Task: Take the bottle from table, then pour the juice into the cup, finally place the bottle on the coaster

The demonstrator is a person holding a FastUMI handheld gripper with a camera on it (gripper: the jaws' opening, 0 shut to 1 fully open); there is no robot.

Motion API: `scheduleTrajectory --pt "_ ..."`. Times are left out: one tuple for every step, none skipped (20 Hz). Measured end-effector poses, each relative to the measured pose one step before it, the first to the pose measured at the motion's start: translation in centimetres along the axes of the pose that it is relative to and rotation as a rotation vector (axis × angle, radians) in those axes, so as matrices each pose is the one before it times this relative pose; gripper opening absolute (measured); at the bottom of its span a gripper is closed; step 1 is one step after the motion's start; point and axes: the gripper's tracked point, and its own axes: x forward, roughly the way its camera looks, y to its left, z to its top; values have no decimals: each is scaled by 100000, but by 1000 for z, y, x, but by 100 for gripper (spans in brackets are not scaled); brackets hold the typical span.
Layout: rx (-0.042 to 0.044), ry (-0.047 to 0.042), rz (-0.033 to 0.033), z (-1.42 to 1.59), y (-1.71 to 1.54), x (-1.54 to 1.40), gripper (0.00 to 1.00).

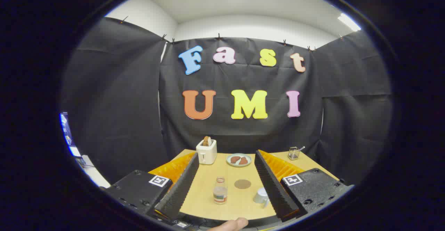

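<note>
Step in hand, as I judge it: reach for the small clear glass bottle w/ pale juice and a banded label (220,190); nothing grasped yet; the hand-held gripper (225,181) is spread wide, black ridged fingers (180,185) apart and empty.

To do it well: lower and advance straight toward 12 o'clock, keep the bottle centred betw. the fingers, close on the body near the label, not the neck; stay level so juice doesn't slop; approach slow, bottle looks light and tippy.

Bottle stands upright on the light wooden bench (240,203), betw. the fingers, at approx 12 o'clock ahead, slightly toward the left finger; round brown coaster (242,184) just beyond it at 1 o'clock; white cup w/ handle (261,196) at 3 o'clock of the bottle, right beside the right finger, partly hidden by it; mind that finger doesn't clip the cup when closing.
</note>
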Motion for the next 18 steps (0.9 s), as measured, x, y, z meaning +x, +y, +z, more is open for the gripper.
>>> scheduleTrajectory --pt "558 257 -22 -189 87 -87 100" --pt "668 645 149 -234 187 -220 100" --pt "729 -388 -271 113 43 -204 100" --pt "266 -894 60 268 150 -84 100" --pt "-543 -188 431 113 262 14 100" --pt "-581 119 -176 -234 69 -37 100" --pt "-291 415 -364 -86 -35 59 100" --pt "-76 305 -214 -243 153 50 100" --pt "85 -158 -781 -50 39 8 100" --pt "110 -443 -1155 -128 -13 44 100" --pt "-240 -53 -766 -189 31 51 100" --pt "-467 -268 -294 -248 149 108 100" --pt "-596 478 -330 -336 112 118 100" --pt "-351 283 -200 -390 129 220 100" --pt "273 -81 12 -216 140 103 100" --pt "580 -220 208 -244 163 73 100" --pt "678 -340 346 -213 181 125 100" --pt "841 -305 334 -360 140 75 100"
